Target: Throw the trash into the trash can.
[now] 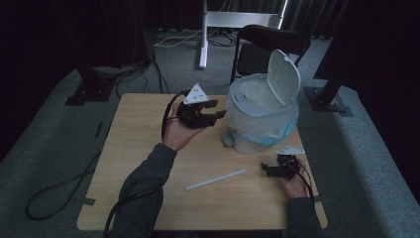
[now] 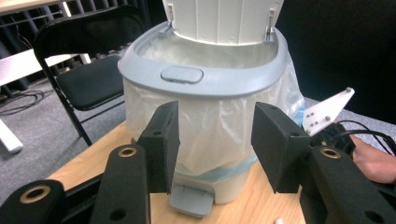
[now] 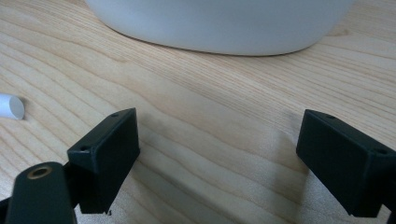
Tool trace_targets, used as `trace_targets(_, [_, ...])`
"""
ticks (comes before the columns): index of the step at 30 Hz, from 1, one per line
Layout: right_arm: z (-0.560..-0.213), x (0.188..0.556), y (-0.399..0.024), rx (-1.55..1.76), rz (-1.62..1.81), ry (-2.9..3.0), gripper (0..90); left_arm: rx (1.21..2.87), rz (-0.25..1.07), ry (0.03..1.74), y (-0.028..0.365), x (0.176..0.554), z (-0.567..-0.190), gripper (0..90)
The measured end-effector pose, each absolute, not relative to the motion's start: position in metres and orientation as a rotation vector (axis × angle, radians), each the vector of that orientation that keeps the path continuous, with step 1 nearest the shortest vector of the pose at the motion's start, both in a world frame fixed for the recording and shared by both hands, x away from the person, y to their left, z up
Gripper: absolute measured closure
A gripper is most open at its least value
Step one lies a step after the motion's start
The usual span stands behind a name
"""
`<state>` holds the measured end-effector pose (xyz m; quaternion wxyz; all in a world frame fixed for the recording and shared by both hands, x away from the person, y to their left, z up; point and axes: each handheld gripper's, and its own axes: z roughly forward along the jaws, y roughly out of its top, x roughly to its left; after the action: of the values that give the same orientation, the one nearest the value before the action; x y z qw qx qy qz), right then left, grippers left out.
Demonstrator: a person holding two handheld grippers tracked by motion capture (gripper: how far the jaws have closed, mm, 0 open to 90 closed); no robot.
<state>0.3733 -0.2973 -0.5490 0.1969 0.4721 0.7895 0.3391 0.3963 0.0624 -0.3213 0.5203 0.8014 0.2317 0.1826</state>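
- While the left gripper (image 1: 218,110) hangs above the table's (image 1: 148,148) far half, its jaws stand spread with nothing between them, pointing at the bin (image 1: 262,119) just to its right; a small gap separates the jaw tips from the bin's bagged side.
- From the left gripper view, the bin (image 2: 205,74) sits straight ahead between the two jaws: grey rim, white bag (image 2: 215,135) draped over the wall, and a grey foot pedal (image 2: 191,200) at the base.
- Coming in from the near edge, the left forearm in a grey sleeve (image 1: 143,188) angles up toward the middle of the table, the hand (image 1: 181,130) raised with its palm under the gripper.
- Lying on the near half of the table, a white stick (image 1: 216,180) slants between the two hands, well apart from the left gripper and near the right one.
- With its lid (image 1: 283,77) tipped up and open, the bin stands at the table's far right part, its pedal facing the near side.
- Down at the near right corner, the right gripper (image 1: 267,170) rests low over the table, jaws spread wide and empty, aimed left toward the stick's right end; the right hand (image 1: 296,186) holds it from behind.
- Seen in the right gripper view, bare wood (image 3: 210,130) lies between the jaws, the stick's end (image 3: 11,106) off to the left and the bin's white base (image 3: 219,28) just ahead.
- Beyond the table's far edge stands a black folding chair (image 1: 267,42).
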Motion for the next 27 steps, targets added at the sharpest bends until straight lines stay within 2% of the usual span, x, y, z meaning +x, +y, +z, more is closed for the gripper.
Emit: trace_targets(27, [-0.549, 0.373, -0.297, 1.322, 0.949, 2.210, 12.1, 1.969, 0.371, 0.586, 0.072, 0.377, -0.371, 50.8])
